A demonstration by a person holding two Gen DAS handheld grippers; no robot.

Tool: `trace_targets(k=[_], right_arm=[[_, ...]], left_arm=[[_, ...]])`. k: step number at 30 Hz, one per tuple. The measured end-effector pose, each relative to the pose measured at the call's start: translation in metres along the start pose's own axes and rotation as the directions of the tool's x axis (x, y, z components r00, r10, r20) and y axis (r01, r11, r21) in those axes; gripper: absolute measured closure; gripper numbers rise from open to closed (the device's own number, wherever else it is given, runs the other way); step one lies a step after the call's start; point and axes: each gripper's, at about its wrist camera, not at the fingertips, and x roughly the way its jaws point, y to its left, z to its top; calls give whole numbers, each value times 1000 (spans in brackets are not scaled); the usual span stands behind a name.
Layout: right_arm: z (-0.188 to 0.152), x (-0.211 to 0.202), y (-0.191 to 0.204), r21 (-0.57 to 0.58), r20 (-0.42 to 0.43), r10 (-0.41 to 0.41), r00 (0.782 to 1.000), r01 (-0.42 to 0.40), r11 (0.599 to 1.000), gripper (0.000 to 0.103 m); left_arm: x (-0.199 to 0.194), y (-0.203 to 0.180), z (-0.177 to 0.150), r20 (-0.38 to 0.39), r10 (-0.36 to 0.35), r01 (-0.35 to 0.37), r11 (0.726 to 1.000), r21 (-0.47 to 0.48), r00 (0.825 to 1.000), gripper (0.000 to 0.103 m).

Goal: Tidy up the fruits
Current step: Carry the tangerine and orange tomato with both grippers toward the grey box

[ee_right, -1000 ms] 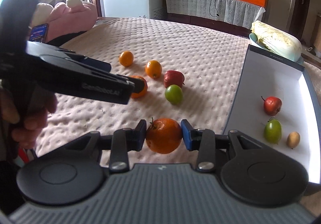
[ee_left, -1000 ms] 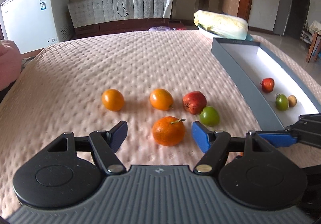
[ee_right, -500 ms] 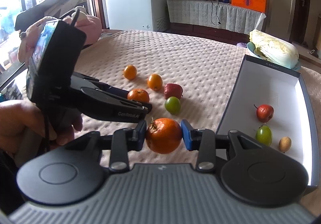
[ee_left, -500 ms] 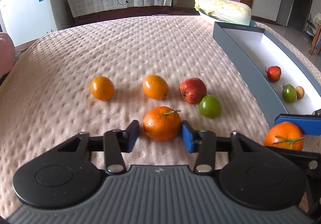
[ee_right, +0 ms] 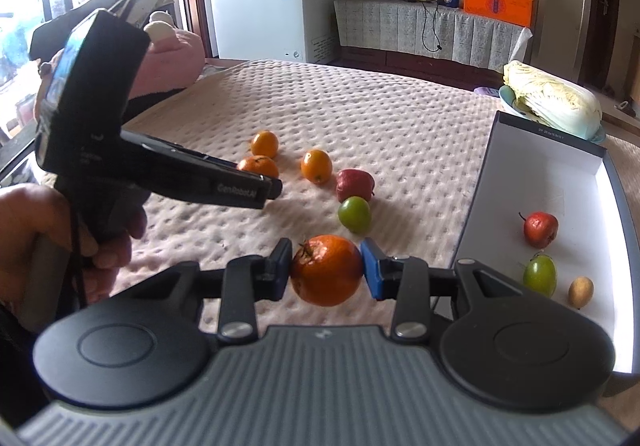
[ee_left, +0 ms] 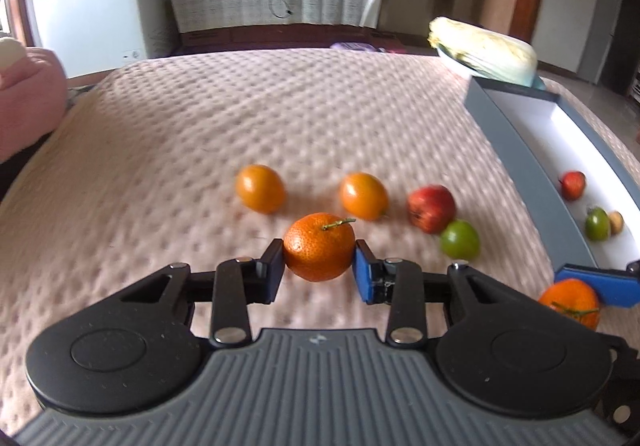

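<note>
Left gripper [ee_left: 319, 264] jaws have just closed on a stemmed, dimpled orange mandarin [ee_left: 319, 246] on the pink quilted bed [ee_left: 280, 106]; right gripper [ee_right: 326, 269] grips another mandarin [ee_right: 326, 274], both bound for the grey-walled white tray [ee_right: 544, 166].

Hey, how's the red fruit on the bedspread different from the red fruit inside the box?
The red fruit on the bedspread looks bigger and duller; the red fruit in the box looks smaller and brighter. The first sits right beside a green fruit; the second stands apart from its neighbours. Both are loose, held by neither gripper.

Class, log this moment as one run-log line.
left gripper: closed on stemmed orange | right gripper: holding orange | box: three fruits
</note>
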Motion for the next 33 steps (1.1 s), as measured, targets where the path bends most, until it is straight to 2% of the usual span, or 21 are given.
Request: trace_targets(k=[15,33], right_arm=[[2,0,0,7,15,-9,1000,9,1000,62],[4,-14,-10,36,54,-22,998,20,999,62]], left_arm=[[-12,9,8,36,31,-29,999,-38,999,61],[-15,-6,15,50,30,-28,999,-42,998,61]])
